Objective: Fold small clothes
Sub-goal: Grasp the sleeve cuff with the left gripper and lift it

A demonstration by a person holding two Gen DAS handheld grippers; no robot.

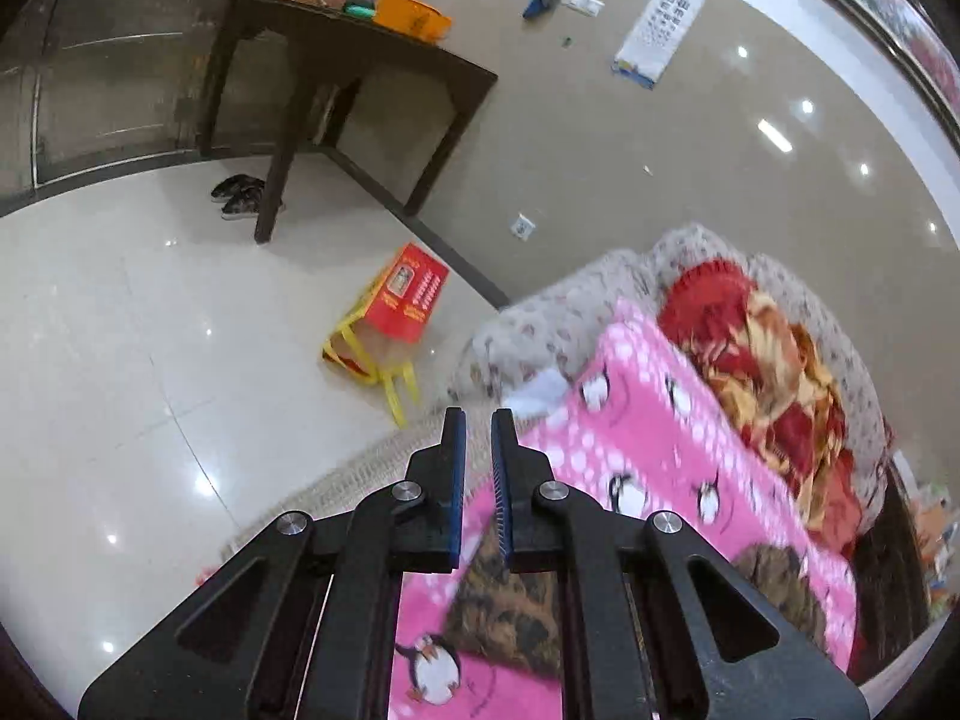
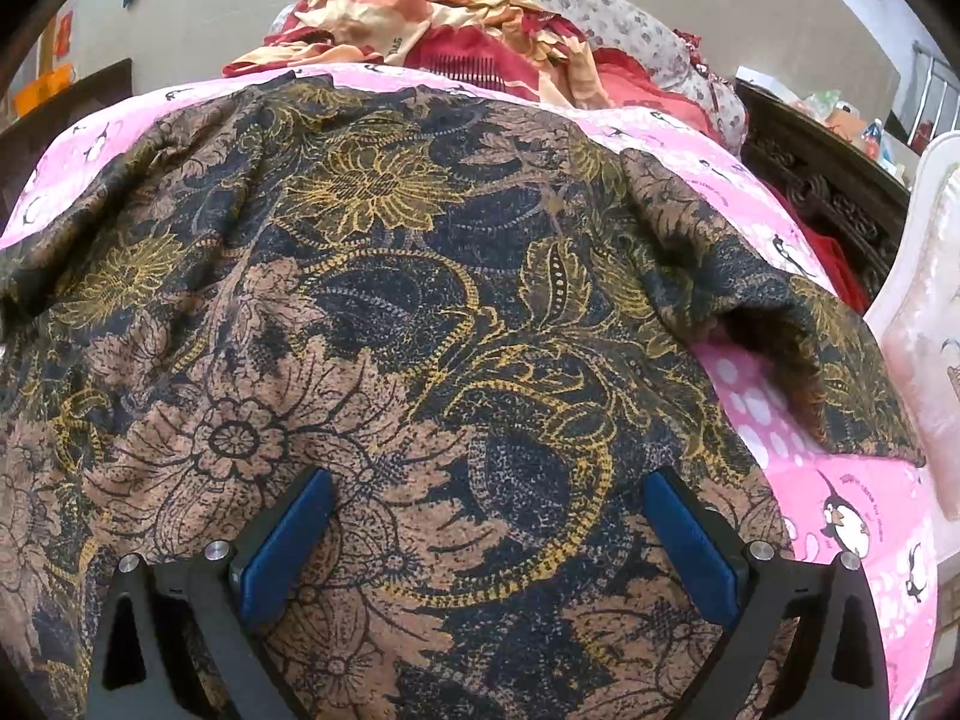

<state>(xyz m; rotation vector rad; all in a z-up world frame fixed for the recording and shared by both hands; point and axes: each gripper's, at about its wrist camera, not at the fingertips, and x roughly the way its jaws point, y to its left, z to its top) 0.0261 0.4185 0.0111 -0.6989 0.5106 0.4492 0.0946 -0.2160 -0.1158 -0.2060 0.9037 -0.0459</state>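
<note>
A brown, black and gold floral garment [image 2: 390, 312] lies spread over a pink penguin-print sheet [image 2: 852, 492]. My right gripper [image 2: 489, 480] is open wide just above the garment's near part, with the blue pads [image 2: 288, 546] on either side of the cloth and nothing held. In the left wrist view a patch of the same garment [image 1: 510, 618] shows below my left gripper [image 1: 478, 420]. Its jaws are nearly closed with a narrow gap and nothing between them. It hovers over the pink sheet's [image 1: 648, 438] left edge.
A red and cream blanket [image 2: 456, 18] and grey floral pillows [image 1: 576, 312] lie at the far end. A carved dark headboard [image 2: 828, 198] stands on the right. On the tiled floor to the left are a red and yellow bag [image 1: 390, 324], a dark table [image 1: 360, 78] and shoes [image 1: 240, 195].
</note>
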